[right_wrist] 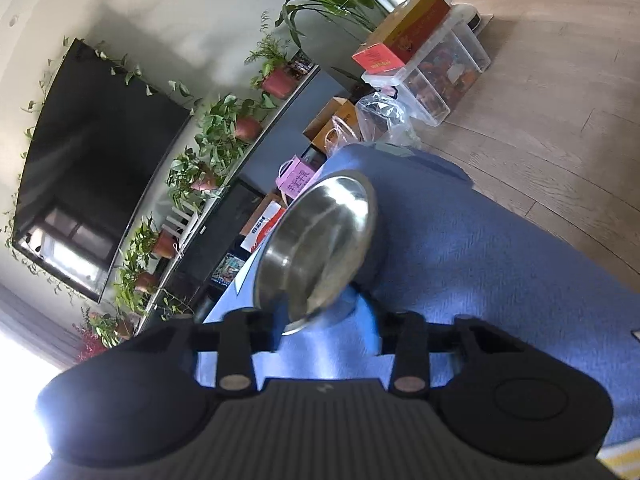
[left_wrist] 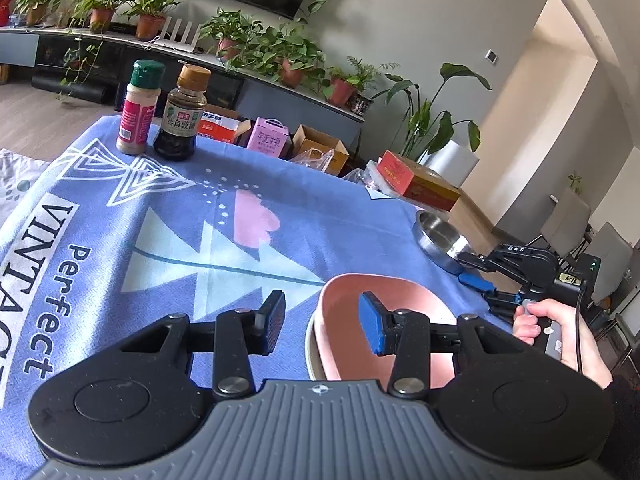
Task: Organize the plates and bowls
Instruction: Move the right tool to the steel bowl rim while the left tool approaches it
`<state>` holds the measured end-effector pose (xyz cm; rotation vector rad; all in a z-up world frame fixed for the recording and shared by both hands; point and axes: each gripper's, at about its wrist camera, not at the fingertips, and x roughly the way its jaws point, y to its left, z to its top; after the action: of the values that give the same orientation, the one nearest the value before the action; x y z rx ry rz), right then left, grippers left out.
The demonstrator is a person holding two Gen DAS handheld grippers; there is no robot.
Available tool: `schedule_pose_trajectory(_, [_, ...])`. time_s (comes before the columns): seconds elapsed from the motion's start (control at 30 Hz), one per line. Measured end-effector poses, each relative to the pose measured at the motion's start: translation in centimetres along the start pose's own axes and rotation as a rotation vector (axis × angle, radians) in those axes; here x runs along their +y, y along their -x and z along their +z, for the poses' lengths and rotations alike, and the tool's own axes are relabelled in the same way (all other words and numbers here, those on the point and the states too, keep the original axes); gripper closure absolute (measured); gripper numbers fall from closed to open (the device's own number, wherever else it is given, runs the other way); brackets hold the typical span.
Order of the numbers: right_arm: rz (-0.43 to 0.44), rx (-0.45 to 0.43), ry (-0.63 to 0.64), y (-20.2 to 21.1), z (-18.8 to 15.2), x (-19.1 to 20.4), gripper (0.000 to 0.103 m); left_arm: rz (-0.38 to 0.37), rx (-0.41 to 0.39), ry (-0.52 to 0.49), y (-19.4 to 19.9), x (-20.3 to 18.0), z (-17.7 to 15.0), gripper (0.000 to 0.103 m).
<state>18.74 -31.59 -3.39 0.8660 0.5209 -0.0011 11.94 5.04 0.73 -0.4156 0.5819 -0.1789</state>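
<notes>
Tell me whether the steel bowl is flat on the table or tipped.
Tipped. The steel bowl stands steeply tilted, its empty inside facing the right wrist camera, with its near rim between the right hand-held gripper fingers.

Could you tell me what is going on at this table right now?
A person is sorting dishes on a table covered by a blue patterned cloth, with a handheld gripper in each hand. The right gripper is at the near rim of a stainless steel bowl by the table's far edge; the rim sits between its jaws, though blur hides whether they press on it. The left gripper hangs open, empty, above a pink bowl that sits in another dish.
</notes>
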Motion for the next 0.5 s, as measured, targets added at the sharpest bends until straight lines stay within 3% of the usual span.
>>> schedule_pose_trajectory(0.1, [0.004,-0.01,0.039,0.4,0.0,0.4,0.063,-0.006,-0.007,0.006,0.1,0.0,0.0,0.064])
schedule_pose_trajectory(0.4, [0.098,0.135,0.138,0.5,-1.0,2.0,0.065,-0.043,-0.019,0.034,-0.2,0.0,0.2,0.064])
schedule_pose_trajectory(0.5, [0.097,0.146,0.148,0.4,-1.6,2.3,0.065,-0.04,-0.014,0.046,-0.5,0.3,-0.1,0.064])
